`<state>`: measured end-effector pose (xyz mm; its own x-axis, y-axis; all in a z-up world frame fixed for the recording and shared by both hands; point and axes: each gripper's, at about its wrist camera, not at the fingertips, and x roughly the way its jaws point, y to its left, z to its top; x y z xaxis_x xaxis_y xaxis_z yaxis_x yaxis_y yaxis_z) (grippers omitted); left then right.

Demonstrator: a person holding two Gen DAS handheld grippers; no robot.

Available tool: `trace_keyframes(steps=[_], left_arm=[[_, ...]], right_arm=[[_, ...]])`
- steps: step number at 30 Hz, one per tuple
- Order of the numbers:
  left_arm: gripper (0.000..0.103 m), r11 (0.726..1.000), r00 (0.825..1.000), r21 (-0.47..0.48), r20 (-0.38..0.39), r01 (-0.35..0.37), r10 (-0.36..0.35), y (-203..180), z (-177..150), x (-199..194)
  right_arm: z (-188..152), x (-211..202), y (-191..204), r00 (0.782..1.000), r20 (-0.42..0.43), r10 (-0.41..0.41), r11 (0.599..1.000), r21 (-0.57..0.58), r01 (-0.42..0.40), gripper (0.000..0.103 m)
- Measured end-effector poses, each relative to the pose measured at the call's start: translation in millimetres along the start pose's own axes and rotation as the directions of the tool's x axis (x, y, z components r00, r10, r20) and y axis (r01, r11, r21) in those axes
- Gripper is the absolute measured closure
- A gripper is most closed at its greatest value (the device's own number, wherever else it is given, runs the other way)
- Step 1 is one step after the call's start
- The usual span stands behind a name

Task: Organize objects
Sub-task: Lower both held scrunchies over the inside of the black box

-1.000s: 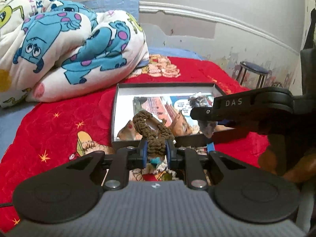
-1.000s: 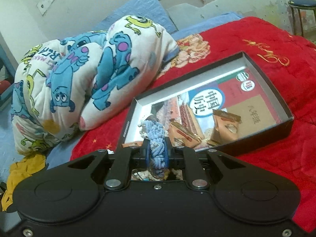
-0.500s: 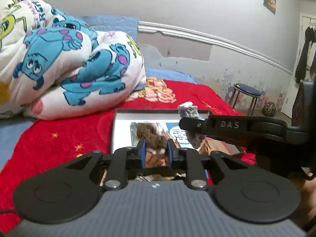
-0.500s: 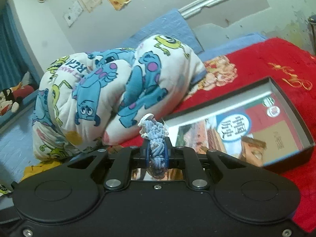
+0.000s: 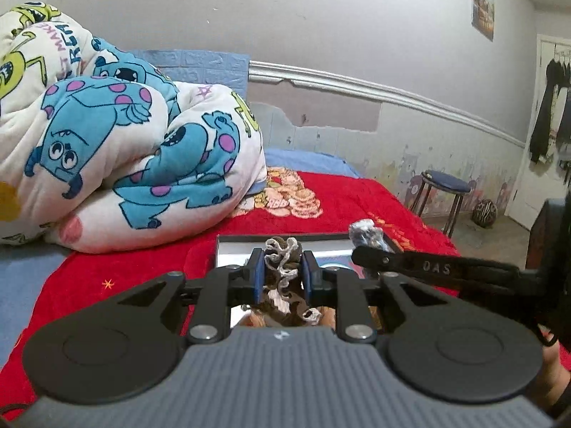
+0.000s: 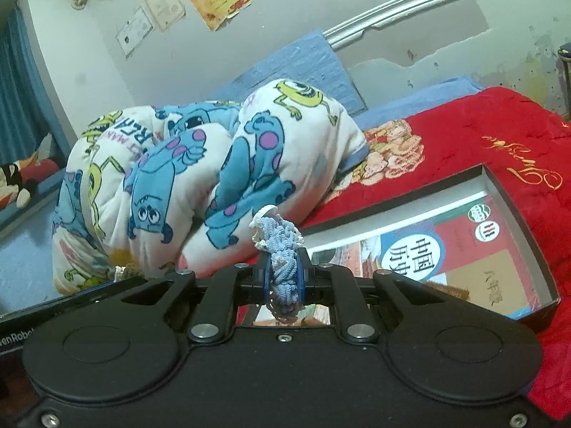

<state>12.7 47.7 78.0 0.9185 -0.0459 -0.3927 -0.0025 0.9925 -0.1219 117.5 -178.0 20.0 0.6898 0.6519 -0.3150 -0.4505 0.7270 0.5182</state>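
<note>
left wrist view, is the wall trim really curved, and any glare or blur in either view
Left wrist view: the wall trim bows from fisheye distortion; the brown crocheted piece in the left gripper is sharp. Right wrist view: horizon tilted, the box wall reflects light, corners darken.

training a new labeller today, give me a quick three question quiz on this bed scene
1. True or false: the right gripper holds a blue knitted piece.
2. What does the left gripper hold? A) a book B) a brown and cream knitted piece C) nothing
3. What lies inside the open black box on the red bedspread?

Key: 1 true; 2 B; 3 a book with a red, blue and tan cover.
</note>
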Motion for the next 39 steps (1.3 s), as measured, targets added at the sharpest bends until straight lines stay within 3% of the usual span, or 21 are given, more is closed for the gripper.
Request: trace_keyframes(steps=[8, 16, 19, 25, 34, 39], left_arm=[[0.077, 1.0, 1.0, -0.02, 0.025, 0.016, -0.016, 12, 31, 16], [0.076, 0.999, 0.999, 0.005, 0.001, 0.039, -0.039, 13, 51, 61], [0.075, 0.998, 0.997, 0.026, -0.048, 0.059, -0.058, 15, 42, 85], [0.077, 0.999, 0.989, 0.033, -0.148, -0.004, 0.009, 22, 6, 125], [0.077, 0.995, 0.956, -0.022, -0.281, -0.096, 0.086, 36, -26, 158], [0.076, 0.996, 0.948, -0.022, -0.308, -0.086, 0.075, 35, -29, 163]], right_arm=[[3, 6, -11, 1.0, -0.011, 0.008, 0.999, 0.045, -0.007, 0.089], [9, 26, -18, 0.999, -0.041, 0.019, 0.997, 0.069, -0.016, 0.089], [12, 47, -22, 0.997, -0.075, 0.019, 0.996, 0.087, -0.012, 0.089], [11, 98, -20, 0.983, -0.174, -0.056, 0.995, 0.07, 0.069, 0.089], [-3, 110, -21, 0.977, -0.193, -0.093, 0.99, 0.083, 0.111, 0.089], [-10, 115, -25, 0.976, -0.205, -0.08, 0.988, 0.115, 0.105, 0.089]])
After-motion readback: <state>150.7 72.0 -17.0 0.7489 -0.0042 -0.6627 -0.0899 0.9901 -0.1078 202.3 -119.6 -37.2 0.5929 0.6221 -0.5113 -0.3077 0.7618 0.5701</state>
